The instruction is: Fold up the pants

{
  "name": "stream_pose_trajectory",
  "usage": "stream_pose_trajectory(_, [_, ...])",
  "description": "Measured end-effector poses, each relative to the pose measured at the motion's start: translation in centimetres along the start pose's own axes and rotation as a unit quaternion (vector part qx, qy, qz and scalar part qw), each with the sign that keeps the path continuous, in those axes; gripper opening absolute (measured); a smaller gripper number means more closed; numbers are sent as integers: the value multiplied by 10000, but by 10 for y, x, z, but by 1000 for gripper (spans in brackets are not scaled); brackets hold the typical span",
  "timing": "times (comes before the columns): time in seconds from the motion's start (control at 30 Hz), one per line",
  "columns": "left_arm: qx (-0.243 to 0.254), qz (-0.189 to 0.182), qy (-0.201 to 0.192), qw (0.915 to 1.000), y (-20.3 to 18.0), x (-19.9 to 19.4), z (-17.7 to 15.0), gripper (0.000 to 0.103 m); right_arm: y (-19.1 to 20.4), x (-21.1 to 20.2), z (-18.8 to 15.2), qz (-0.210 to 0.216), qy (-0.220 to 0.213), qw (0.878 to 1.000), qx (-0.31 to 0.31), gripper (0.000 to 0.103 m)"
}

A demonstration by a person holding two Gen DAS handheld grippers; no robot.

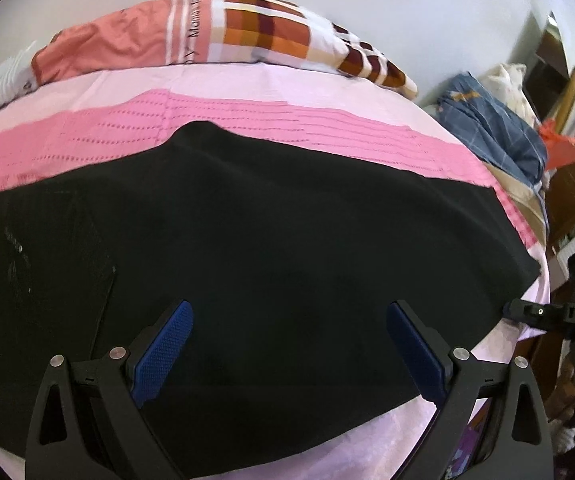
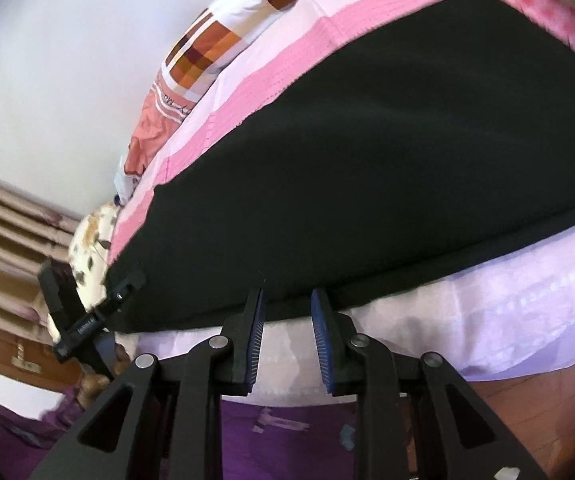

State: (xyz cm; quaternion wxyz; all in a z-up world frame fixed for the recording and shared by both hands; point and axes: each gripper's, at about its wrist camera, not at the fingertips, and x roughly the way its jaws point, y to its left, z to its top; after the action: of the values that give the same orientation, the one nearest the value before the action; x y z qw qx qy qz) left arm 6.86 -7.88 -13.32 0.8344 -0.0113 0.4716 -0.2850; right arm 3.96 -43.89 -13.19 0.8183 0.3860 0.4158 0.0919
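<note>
Black pants [image 1: 271,248] lie spread flat on a bed, over a pink knitted blanket [image 1: 247,120] and a pale lilac sheet [image 1: 247,80]. Buttons show at their left end. My left gripper [image 1: 289,312] hovers over the pants' near part with its blue pads wide apart, holding nothing. In the right wrist view the pants [image 2: 367,168] fill the middle. My right gripper [image 2: 287,296] sits at the pants' near edge by the mattress side, its jaws narrowly apart with nothing between them. The right gripper's tip also shows in the left wrist view [image 1: 527,312], at the pants' right edge. The left gripper shows in the right wrist view [image 2: 123,284].
A checked orange and brown pillow [image 1: 271,32] lies at the head of the bed against a white wall. A pile of blue clothes [image 1: 495,128] sits off the bed's right side near wooden furniture. Purple fabric [image 2: 287,432] lies below the mattress edge.
</note>
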Motion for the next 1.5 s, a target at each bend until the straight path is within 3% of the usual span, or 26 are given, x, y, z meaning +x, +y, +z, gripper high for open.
stream_pose_trajectory(0.2, [52,-10,11,10000,-1,0,-1,97,-9,22,4,740,11,9947,719,25])
stream_pose_trajectory(0.27, [63,-23,13,10000,-2,0,-2,97,-12,27,4,707,19,9937,865,8])
stream_pose_trajectory(0.33, [63,-32,8,10000,-2,-1,-1,97,-17,27,3,713,-2,9924,1000,6])
stream_pose_trajectory(0.53, [100,30,-7,9999,-1,-4,-1,97,-3,13,-1,598,-164,9950,788,4])
stream_pose_trajectory(0.8, [38,53,41,10000,7,-4,-2,97,-16,17,-16,419,119,9928,1120,2])
stream_pose_trajectory(0.93, [51,29,63,10000,8,-4,-2,97,-18,12,-9,778,0,9902,1161,7])
stream_pose_trajectory(1.07, [53,-44,14,10000,5,-7,0,97,-32,-3,-12,796,91,9870,1394,8])
stream_pose_trajectory(1.2, [432,-104,-161,9989,-13,-13,3,97,-46,-51,-1,328,-464,9904,1260,9])
stream_pose_trajectory(1.3, [688,-108,-34,9976,-24,-1,1,97,-61,-82,17,-105,-948,9882,1198,12])
stream_pose_trajectory(1.4, [645,-127,337,9973,-24,16,-9,97,-82,-107,33,-533,-1404,9804,1274,19])
stream_pose_trajectory(1.5, [815,-135,264,9962,-29,12,-14,97,-107,-130,49,-812,-1690,9717,1435,26])
